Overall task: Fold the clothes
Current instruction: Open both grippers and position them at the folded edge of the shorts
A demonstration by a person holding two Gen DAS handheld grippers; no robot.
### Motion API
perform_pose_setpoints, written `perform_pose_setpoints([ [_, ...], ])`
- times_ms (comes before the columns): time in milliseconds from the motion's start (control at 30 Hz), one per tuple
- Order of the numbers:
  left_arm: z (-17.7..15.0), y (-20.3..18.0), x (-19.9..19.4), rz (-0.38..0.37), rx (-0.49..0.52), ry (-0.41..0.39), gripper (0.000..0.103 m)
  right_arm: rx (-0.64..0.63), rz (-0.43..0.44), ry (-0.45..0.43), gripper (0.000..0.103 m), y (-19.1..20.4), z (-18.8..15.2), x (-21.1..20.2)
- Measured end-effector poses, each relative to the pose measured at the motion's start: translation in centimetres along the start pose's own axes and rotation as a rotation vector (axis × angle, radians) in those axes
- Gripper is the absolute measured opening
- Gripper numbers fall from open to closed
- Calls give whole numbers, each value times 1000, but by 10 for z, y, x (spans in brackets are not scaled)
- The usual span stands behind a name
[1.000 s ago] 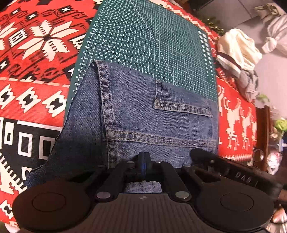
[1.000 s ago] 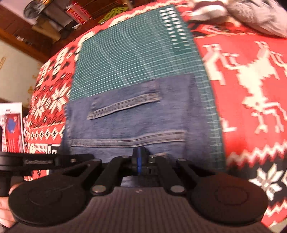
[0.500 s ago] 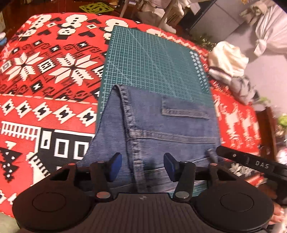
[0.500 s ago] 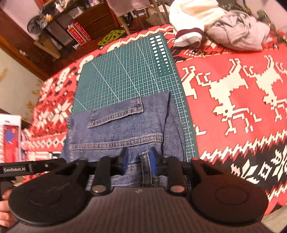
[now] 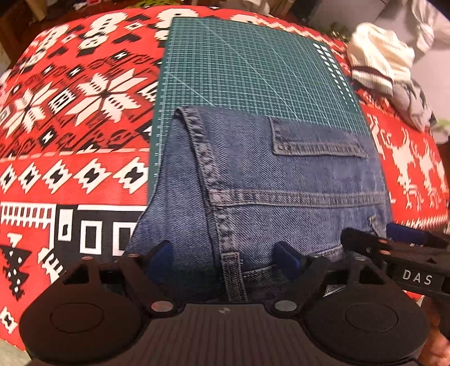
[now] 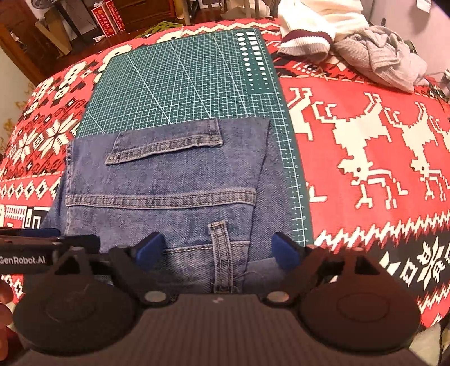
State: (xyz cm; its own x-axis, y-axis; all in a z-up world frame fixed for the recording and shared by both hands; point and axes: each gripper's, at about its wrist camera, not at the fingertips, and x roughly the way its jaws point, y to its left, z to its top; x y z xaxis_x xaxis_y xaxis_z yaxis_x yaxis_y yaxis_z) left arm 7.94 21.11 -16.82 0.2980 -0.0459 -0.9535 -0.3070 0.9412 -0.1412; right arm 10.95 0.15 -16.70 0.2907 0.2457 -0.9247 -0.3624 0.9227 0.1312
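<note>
Folded jeans sit on the near half of the green mat, waistband toward the cameras, back pocket up. Both the left gripper and right gripper hang over the waistband with jaws spread wide, gripping nothing. Red patterned blanket underneath. A white sweater and gray garment, maybe a hoodie, are piled past the mat's far right corner, well clear.

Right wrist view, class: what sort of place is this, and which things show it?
Probably a lived-in home room. A patterned red blanket covers the surface, wooden furniture stands behind, and unfolded clothes are heaped beyond the cutting mat that holds the folded jeans.
</note>
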Motion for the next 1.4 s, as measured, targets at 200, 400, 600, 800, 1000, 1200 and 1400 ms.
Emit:
perform_pose_setpoints([
  [200,-5,-11,5,49,46,-28,94,24,14,1,100,-9,-1,5],
  [400,-7,-13,8,60,53,-37,97,25,39,0,102,-13,-3,6],
  [600,-12,-13,7,70,54,-67,100,25,51,-33,102,-15,-9,3],
  [800,-14,-14,7,71,60,-86,102,21,66,-109,103,-17,-21,-1],
  [1000,-15,-15,6,72,61,-97,103,15,72,-142,103,-15,-25,-1],
  [1200,-15,-15,7,78,47,-95,103,23,74,-153,103,-17,-27,-2],
  [1400,-16,-15,8,77,48,-96,103,21,76,-155,103,-17,-27,0],
])
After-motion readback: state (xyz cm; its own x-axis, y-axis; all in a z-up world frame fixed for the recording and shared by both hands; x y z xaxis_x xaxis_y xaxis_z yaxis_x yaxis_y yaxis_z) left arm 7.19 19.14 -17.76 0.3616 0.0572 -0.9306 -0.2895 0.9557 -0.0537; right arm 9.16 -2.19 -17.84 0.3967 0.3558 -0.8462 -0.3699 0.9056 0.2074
